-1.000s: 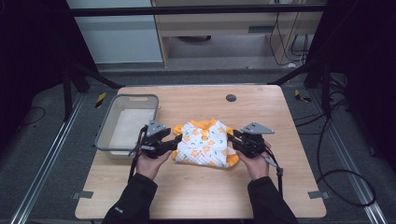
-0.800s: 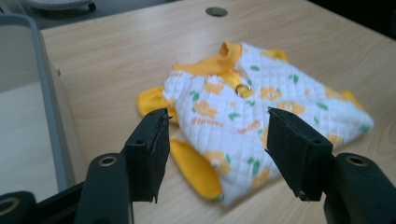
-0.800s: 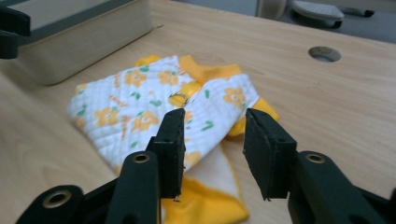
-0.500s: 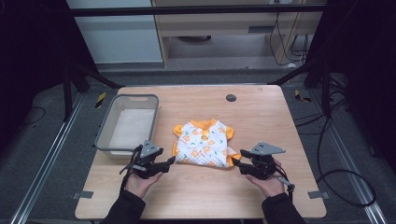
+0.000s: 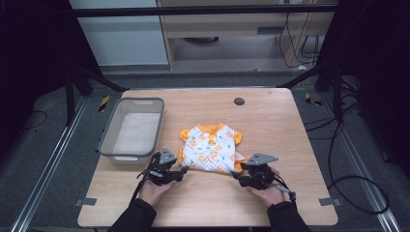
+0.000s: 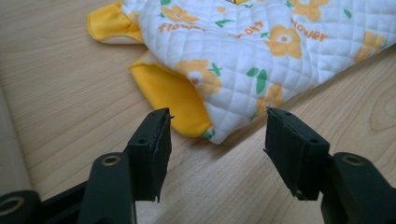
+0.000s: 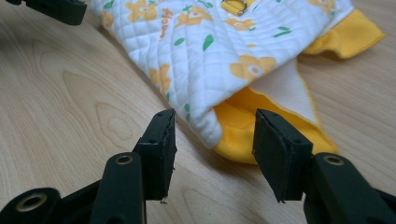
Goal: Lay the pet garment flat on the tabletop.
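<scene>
**Both grippers low, jaws apart**

Left gripper (image 5: 183,170) sits at seven o'clock, jaws spread and pointing toward three, after closing a touch. Right gripper (image 5: 235,174) sits at five o'clock, jaws just widened, aimed toward nine. Forearms enter from six o'clock, hands wrapped underneath.

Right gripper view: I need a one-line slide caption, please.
Open right gripper poised at the yellow-trimmed corner of a flowered quilted garment on a wooden table.
</scene>
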`<state>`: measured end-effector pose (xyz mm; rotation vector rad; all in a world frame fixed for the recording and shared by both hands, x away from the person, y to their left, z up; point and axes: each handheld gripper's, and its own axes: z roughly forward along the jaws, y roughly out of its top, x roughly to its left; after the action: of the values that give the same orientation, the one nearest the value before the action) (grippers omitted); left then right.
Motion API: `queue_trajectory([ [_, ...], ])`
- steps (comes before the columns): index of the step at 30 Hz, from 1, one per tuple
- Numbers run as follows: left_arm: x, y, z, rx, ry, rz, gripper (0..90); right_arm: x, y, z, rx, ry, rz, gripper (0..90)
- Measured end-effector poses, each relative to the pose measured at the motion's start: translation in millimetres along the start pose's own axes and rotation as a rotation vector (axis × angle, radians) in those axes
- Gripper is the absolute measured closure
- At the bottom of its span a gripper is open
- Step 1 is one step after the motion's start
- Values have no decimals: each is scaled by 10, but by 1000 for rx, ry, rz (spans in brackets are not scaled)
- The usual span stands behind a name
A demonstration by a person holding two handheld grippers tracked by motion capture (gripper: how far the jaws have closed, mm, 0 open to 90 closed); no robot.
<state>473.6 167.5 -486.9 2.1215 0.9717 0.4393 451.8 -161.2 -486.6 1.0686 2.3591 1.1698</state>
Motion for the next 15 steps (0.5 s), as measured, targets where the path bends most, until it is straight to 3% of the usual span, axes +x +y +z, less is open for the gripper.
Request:
queue_trajectory([
  [9, -9, -10, 104, 32, -5, 17, 549, 63, 8, 143, 28, 12, -33, 556],
  [15, -2, -13, 140, 58, -10, 13, 662, 47, 7, 167, 50, -15, -38, 690],
])
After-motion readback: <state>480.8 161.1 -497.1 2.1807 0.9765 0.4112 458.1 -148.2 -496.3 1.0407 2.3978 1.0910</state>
